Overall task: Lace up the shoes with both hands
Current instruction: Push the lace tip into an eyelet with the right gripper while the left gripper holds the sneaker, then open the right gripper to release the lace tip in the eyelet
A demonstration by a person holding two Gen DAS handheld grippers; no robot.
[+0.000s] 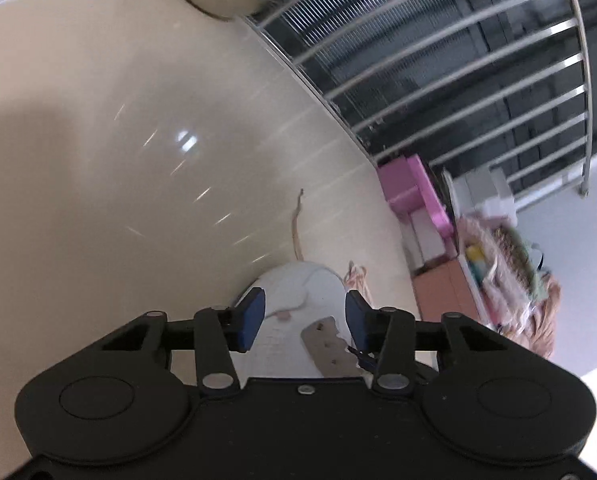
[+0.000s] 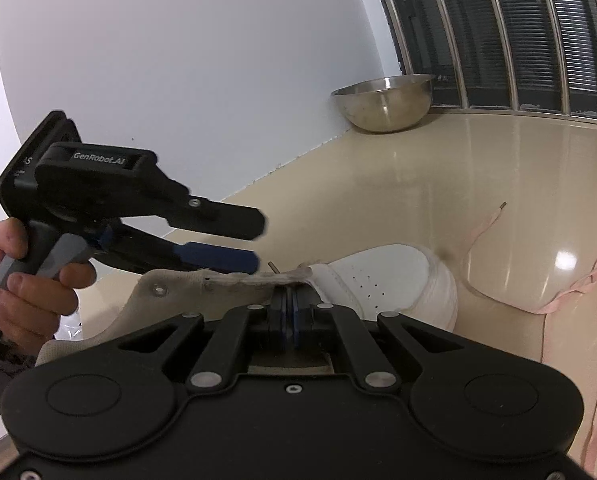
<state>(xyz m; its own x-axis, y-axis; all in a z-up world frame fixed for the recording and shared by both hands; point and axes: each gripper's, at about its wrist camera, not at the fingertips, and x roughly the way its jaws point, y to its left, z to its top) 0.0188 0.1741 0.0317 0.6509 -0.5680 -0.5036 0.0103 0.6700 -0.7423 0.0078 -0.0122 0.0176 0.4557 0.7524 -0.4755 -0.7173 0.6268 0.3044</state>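
White shoe [image 2: 386, 276] lies on the beige counter [image 2: 498, 168], toe toward the steel bowl [image 2: 382, 102]. My right gripper [image 2: 290, 300] is pressed together on the shoe's eyelet flap. My left gripper [image 1: 304, 314] hangs spread over the shoe, pinching nothing. Pink lace [image 2: 486, 226] trails past the toe. Best to hold the flap steady and pinch the lace tip [image 2: 273, 266] near its end.

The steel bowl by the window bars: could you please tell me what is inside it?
Only the outside and rim of the steel bowl show, on the beige floor in the corner. Its inside is hidden by its own wall, so I cannot tell.
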